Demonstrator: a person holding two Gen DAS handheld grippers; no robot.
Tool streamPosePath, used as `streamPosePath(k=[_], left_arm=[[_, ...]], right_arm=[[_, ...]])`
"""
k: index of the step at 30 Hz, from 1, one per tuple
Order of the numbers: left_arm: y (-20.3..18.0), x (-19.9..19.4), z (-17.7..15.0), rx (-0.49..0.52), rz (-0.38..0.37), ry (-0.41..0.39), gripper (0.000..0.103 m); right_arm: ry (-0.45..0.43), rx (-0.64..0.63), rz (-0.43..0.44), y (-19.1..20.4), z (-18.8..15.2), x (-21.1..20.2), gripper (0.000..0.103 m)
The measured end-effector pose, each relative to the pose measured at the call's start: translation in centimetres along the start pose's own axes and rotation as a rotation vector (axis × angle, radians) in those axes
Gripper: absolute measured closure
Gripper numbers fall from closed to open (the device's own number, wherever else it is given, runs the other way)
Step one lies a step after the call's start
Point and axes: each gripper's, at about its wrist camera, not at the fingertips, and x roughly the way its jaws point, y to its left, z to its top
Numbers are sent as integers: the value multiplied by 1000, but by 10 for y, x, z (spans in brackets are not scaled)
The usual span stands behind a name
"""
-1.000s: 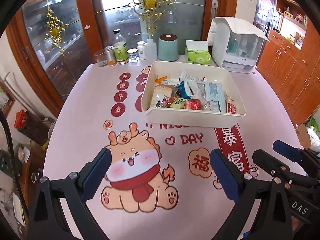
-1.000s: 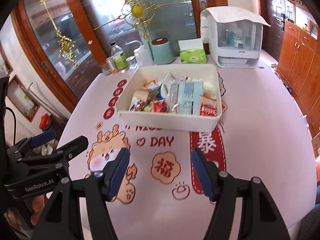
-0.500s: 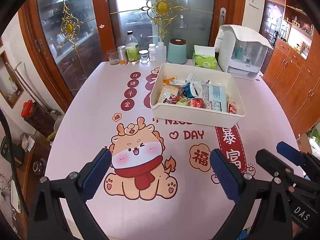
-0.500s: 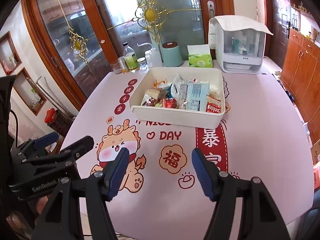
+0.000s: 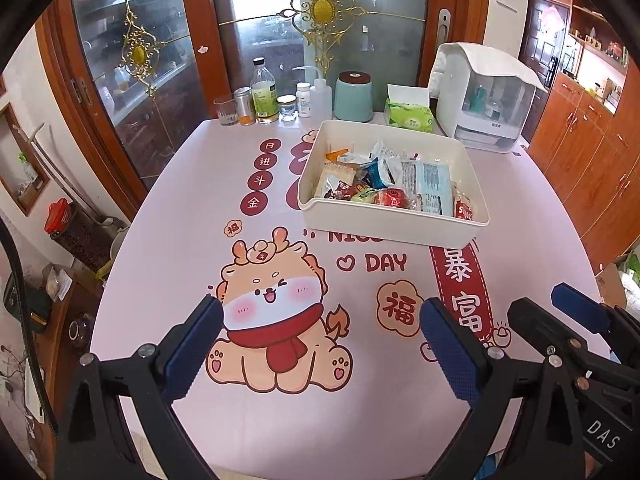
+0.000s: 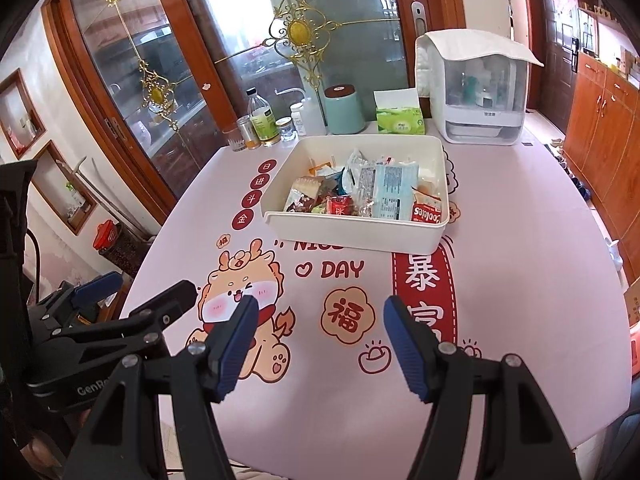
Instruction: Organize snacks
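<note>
A cream plastic bin (image 5: 392, 222) (image 6: 352, 234) full of wrapped snacks (image 5: 400, 184) (image 6: 372, 192) sits on the pink printed tablecloth (image 5: 280, 400), toward the far middle of the table. My left gripper (image 5: 320, 340) is open and empty, above the near edge of the table, well short of the bin. My right gripper (image 6: 318, 340) is open and empty too, beside the left one. Each gripper shows at the edge of the other's view.
Behind the bin stand a glass (image 5: 226, 110), several bottles and jars (image 5: 264, 96), a teal canister (image 5: 354, 96), a green tissue box (image 5: 409, 112) and a white countertop appliance (image 5: 486, 100). Glass doors lie beyond. Wooden cabinets (image 6: 600, 128) line the right wall.
Both grippers have drawn back and up from the table; the bin looks smaller and farther, and more of the room shows. Both stay open and empty.
</note>
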Motion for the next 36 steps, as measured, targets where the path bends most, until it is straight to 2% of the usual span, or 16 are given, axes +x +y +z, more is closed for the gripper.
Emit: streamPosePath(k=[36], left_arm=[[7,2,-4,10,25,15,5]], right_arm=[[12,0,12,7,-2,6,37]])
